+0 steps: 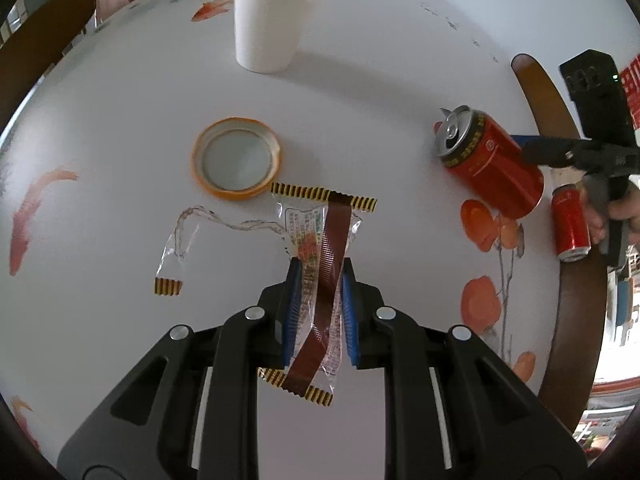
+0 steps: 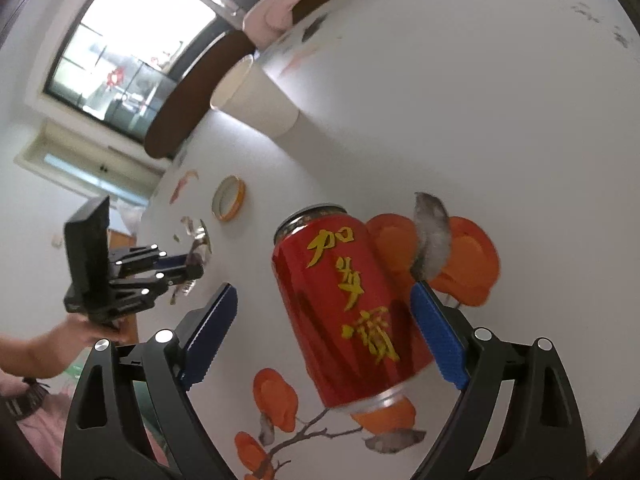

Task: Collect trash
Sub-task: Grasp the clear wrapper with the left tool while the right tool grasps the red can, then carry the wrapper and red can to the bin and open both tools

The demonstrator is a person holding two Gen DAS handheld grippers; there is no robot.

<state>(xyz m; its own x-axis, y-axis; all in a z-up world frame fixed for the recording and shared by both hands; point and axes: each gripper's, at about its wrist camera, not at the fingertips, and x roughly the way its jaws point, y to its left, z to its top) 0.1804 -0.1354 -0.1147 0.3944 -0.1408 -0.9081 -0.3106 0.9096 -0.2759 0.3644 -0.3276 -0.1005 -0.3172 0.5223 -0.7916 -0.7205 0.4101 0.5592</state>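
My left gripper is shut on a clear snack wrapper with a brown strip and yellow-black striped ends, just above the white table. A torn clear wrapper piece lies to its left. A red drink can appears tilted off the table at the right. In the right wrist view the can sits between the blue pads of my right gripper, whose jaws stand wide; the right pad is against the can and the left pad is clear of it.
A white paper cup stands at the far side. An orange-rimmed lid lies upside down left of centre. A dark wooden chair back curves along the table's right edge, another at far left. The table has fish and orange flower prints.
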